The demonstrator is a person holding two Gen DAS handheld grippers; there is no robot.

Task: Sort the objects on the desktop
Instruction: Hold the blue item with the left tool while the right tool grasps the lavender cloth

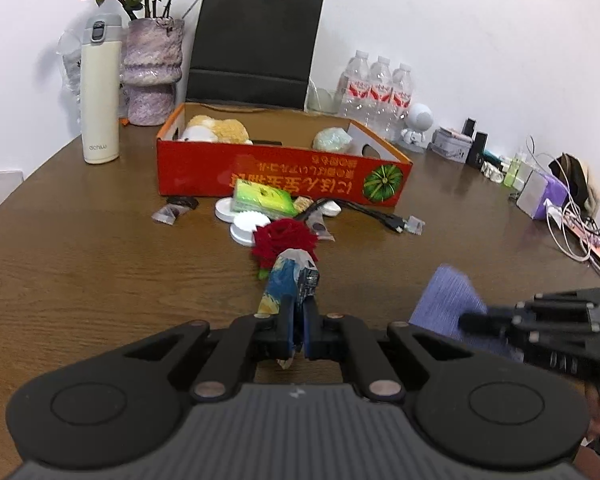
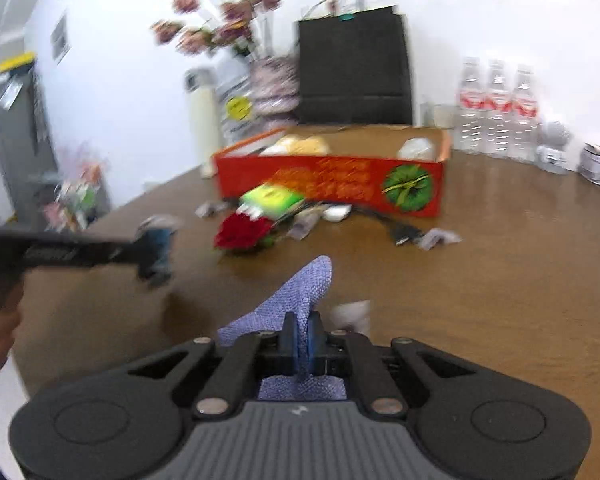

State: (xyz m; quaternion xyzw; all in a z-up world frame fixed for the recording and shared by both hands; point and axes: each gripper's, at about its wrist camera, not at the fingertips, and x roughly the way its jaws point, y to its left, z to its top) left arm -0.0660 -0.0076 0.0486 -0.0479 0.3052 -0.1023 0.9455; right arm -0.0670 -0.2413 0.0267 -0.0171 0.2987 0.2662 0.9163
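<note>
Left gripper (image 1: 298, 300): jaws pressed together, pinching the wrapped stem of a red rose (image 1: 285, 237). The long axis of the rose runs straight ahead from the jaws, with the bloom leading and pointing toward the red box (image 1: 260, 176). The blue-and-white wrapper sits between the pads; its tail pokes out behind them. The bloom hangs just before the small clutter at the foot of the box: a green packet (image 1: 262, 198), white lids (image 1: 248, 226) and a black cable (image 1: 364, 210).

Right gripper (image 2: 300, 330): jaws closed tight on a lavender cloth (image 2: 300, 288). The cloth passes between the pads; one corner rises ahead and slightly right of them, the rest bunches behind and below. In the left wrist view this gripper sits low at right, over the wooden table (image 1: 80, 264), with the cloth spread beside it. The right wrist view is blurred.

The box stands at centre, open side up, with plush toys (image 1: 216, 130) inside.
</note>
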